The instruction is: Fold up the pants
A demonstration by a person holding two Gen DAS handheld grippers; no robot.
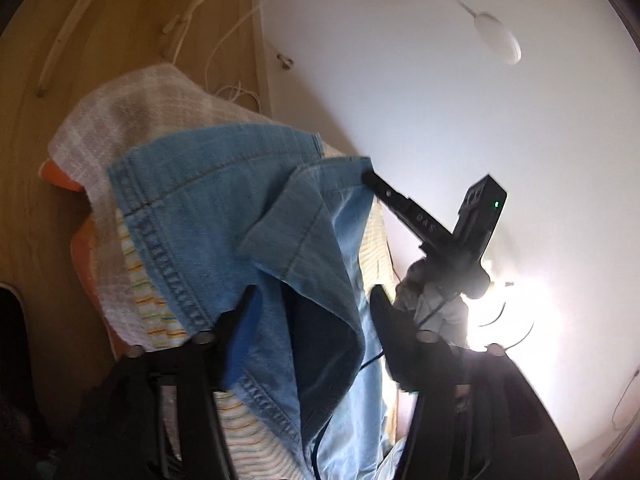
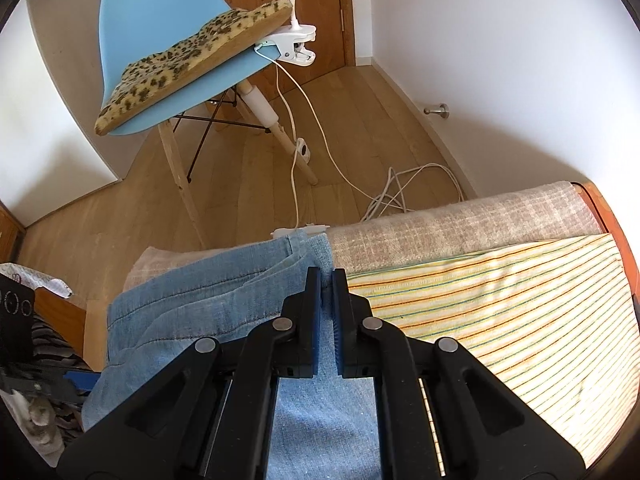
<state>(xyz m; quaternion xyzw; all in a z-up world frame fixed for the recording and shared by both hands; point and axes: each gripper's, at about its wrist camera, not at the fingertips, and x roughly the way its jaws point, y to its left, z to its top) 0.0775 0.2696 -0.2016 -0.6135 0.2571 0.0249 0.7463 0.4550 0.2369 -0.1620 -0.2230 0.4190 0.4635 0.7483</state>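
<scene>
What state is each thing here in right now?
Light blue denim pants: partly folded, draped over the bed.
Left tongs: open, denim hanging between the fingers.
Right tongs: shut on the pants' edge.
Yellow striped sheet: spread flat.
Sky-blue plastic chair: upright, leopard-print cushion on its seat.
White clip lamp: clamped to the chair.

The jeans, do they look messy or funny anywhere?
A bit. The jeans are not flat: one flap sticks up, folded over and twisted. The right gripper pinches an edge, while the left gripper stands open around the cloth. A white cable lies tangled on the floor.
</scene>
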